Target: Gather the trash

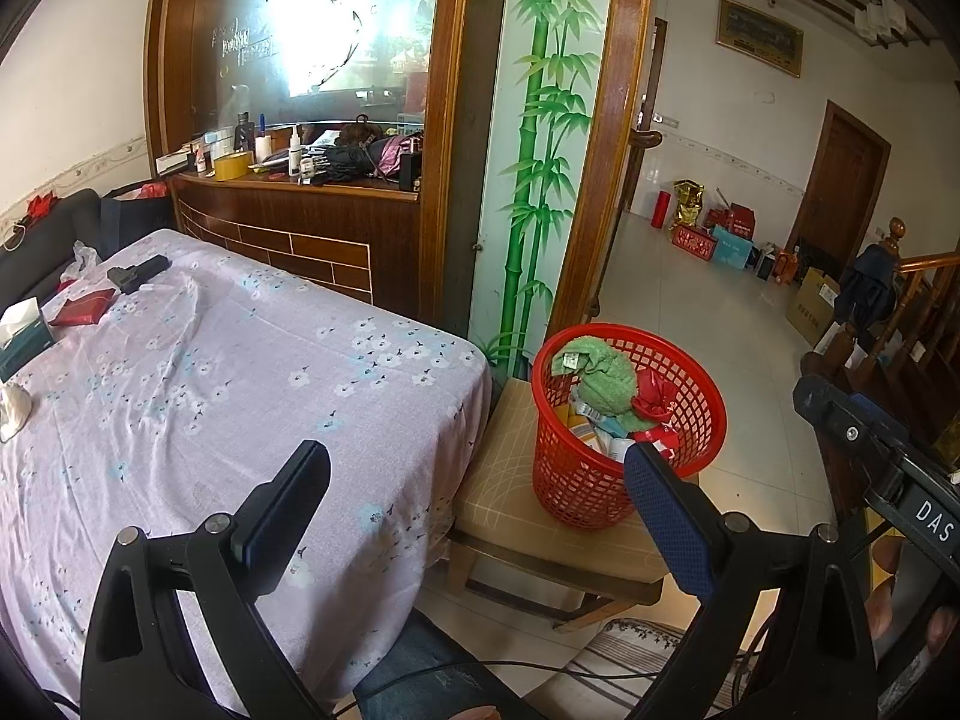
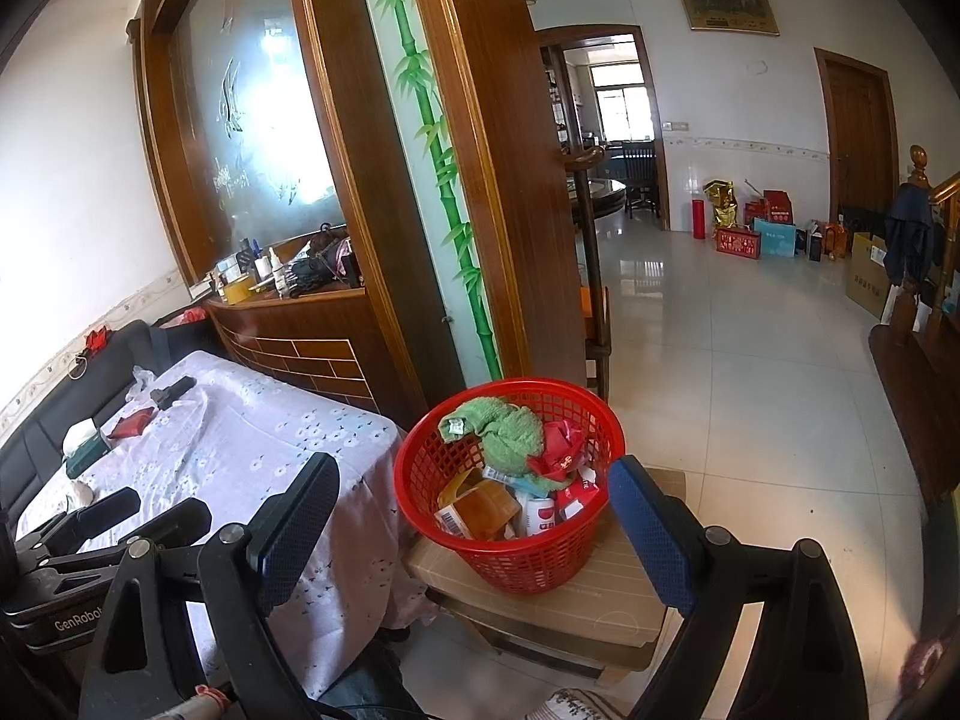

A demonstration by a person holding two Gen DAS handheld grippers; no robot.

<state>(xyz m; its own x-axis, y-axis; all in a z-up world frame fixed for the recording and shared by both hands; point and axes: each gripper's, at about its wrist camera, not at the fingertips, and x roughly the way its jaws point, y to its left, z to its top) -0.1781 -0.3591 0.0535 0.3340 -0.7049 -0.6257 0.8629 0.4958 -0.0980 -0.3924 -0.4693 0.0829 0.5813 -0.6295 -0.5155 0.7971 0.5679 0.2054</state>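
Note:
A red mesh basket (image 1: pixel 564 480) stands on a tan-seated chair (image 1: pixel 510 498) beside the table; it holds a green cloth (image 1: pixel 606 384), red wrappers and cartons. It also shows in the right wrist view (image 2: pixel 528 564). My left gripper (image 1: pixel 474 498) is open and empty, over the table's near corner. My right gripper (image 2: pixel 474 516) is open and empty, in front of the basket. On the floral tablecloth (image 1: pixel 240 390) lie a red packet (image 1: pixel 84 309), a tissue box (image 1: pixel 24 336), a black object (image 1: pixel 138 273) and a crumpled white piece (image 1: pixel 15 408).
A wooden cabinet (image 1: pixel 300 222) with bottles and clutter stands behind the table. A dark sofa (image 1: pixel 48 240) is at the left. Boxes and bags (image 2: pixel 774 234) line the far wall. A wooden stair rail (image 2: pixel 936 252) is at the right.

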